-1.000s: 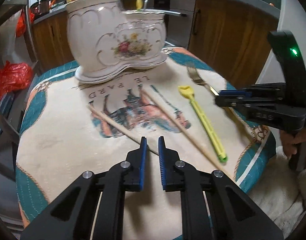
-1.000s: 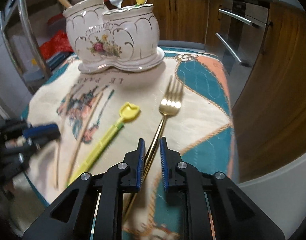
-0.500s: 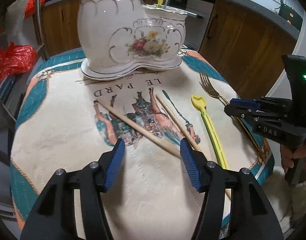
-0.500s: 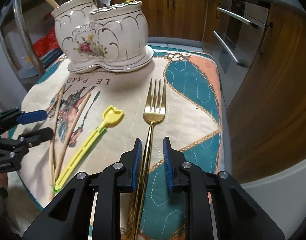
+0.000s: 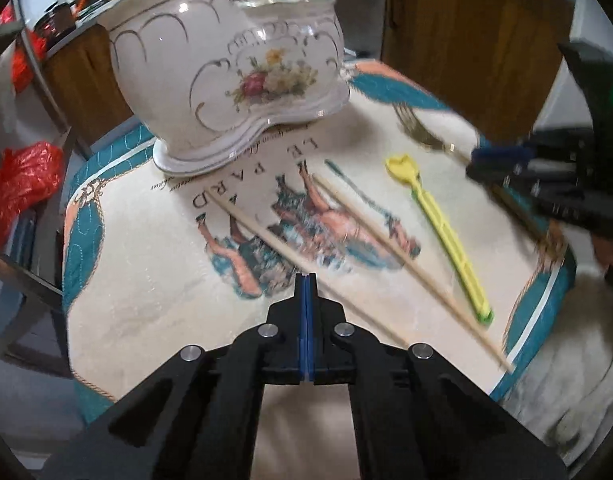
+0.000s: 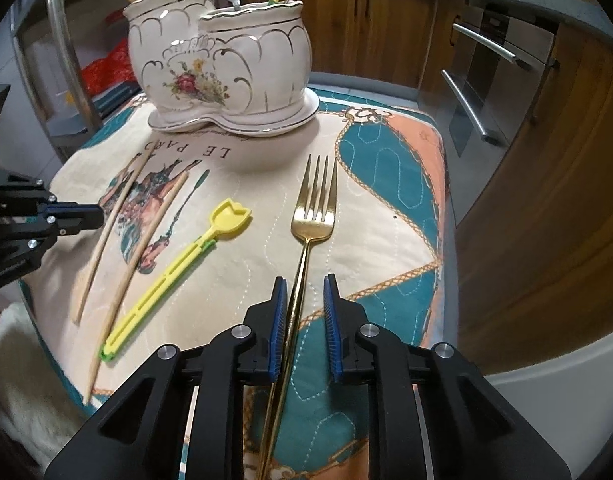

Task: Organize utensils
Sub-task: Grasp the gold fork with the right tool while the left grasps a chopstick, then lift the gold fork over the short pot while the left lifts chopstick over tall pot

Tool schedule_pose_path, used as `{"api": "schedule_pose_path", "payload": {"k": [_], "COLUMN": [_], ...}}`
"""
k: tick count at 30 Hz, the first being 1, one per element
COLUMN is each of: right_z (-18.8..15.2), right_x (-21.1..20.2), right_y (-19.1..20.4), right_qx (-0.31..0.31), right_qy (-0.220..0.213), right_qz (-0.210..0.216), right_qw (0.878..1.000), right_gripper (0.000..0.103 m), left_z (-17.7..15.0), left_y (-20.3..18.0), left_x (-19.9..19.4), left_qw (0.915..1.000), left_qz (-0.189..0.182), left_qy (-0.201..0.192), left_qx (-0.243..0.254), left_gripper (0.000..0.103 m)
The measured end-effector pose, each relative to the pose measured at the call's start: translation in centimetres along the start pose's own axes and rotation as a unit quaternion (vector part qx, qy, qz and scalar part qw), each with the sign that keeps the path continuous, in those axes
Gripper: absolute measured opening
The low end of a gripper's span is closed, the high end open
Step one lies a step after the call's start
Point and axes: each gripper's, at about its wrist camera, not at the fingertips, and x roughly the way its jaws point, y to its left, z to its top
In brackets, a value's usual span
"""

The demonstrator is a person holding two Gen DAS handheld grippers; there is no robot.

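Left jaws: my left gripper (image 5: 306,277) went from wide apart half a second ago to fully shut, pads flush with no gap.
Left target: the nearer chopstick (image 5: 258,232) runs under my tips, and nothing shows between the pads. Looks like a miss, though I can't confirm it.
Right jaws: my right gripper (image 6: 304,285) is narrow but not clamped. The jaws have just been closing a bit and straddle the gold fork (image 6: 312,216) handle, with a gap still on one side.
Fork: flat on the quilted mat (image 6: 386,184), tines pointing at the holder.
Others loose: second chopstick (image 5: 386,236) and yellow plastic scoop (image 6: 166,276), lying between my two grippers.
Holder: two-cup ceramic utensil holder (image 6: 234,64) at the far end of the mat, already holding a fork, a yellow scoop and a chopstick.
Meaning: four items still to stow. Left probably needs to reopen and retry; right needs a final squeeze.
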Motion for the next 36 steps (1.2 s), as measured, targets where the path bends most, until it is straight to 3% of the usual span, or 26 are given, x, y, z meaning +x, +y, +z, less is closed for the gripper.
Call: {"api": "schedule_pose_path", "payload": {"k": [4, 6, 9, 11, 13, 14, 22, 23, 24, 25, 30, 36], "right_z": [0.1, 0.2, 0.4, 0.7, 1.1, 1.3, 2.3, 2.3, 2.3, 2.2, 1.2, 0.4], "right_x": [0.0, 0.1, 0.3, 0.4, 0.6, 0.8, 1.6, 1.6, 1.6, 1.5, 0.6, -1.4], "right_y": [-0.3, -0.1, -0.2, -0.6, -1.1, -1.2, -1.2, -1.2, -1.2, -1.2, -0.4, -0.8], "right_qx": [-0.005, -0.012, -0.020, -0.014, -0.003, 0.000, 0.001, 0.000, 0.001, 0.001, -0.012, -0.002], "right_qy": [0.002, 0.002, 0.004, 0.011, 0.019, 0.023, 0.036, 0.034, 0.030, 0.027, 0.000, -0.041], "right_qz": [-0.004, -0.010, -0.014, -0.004, 0.008, 0.013, 0.019, 0.019, 0.018, 0.017, 0.018, 0.023], "right_qw": [1.000, 1.000, 1.000, 1.000, 1.000, 1.000, 0.999, 0.999, 0.999, 0.999, 1.000, 0.999], "right_gripper": [0.018, 0.009, 0.008, 0.008, 0.008, 0.008, 0.011, 0.011, 0.011, 0.010, 0.007, 0.007], "left_z": [0.0, 0.0, 0.5, 0.7, 1.1, 1.3, 1.9, 1.8, 1.8, 1.8, 1.6, 0.8], "left_y": [1.2, 1.4, 1.3, 1.5, 1.7, 1.8, 2.6, 2.6, 2.6, 2.5, 3.0, 3.0], "left_x": [-0.5, -0.6, 0.0, 0.6, 1.0, 1.2, 2.3, 2.2, 2.2, 2.2, 1.8, 0.9], "left_qw": [0.9989, 0.9973, 0.9949, 0.9932, 0.9905, 0.9889, 0.9821, 0.9815, 0.9811, 0.9812, 0.9835, 0.9882], "left_qz": [-0.007, -0.023, -0.019, -0.001, 0.016, 0.023, 0.059, 0.062, 0.070, 0.077, 0.056, 0.045], "left_qy": [-0.018, -0.028, -0.028, -0.024, -0.023, -0.022, -0.008, -0.011, -0.013, -0.014, -0.019, -0.020], "left_qx": [-0.043, -0.064, -0.095, -0.114, -0.135, -0.145, -0.179, -0.181, -0.180, -0.176, -0.171, -0.145], "left_gripper": [0.000, 0.002, 0.005, 0.010, 0.025, 0.026, 0.025, 0.023, 0.014, 0.013, 0.005, 0.005]}}
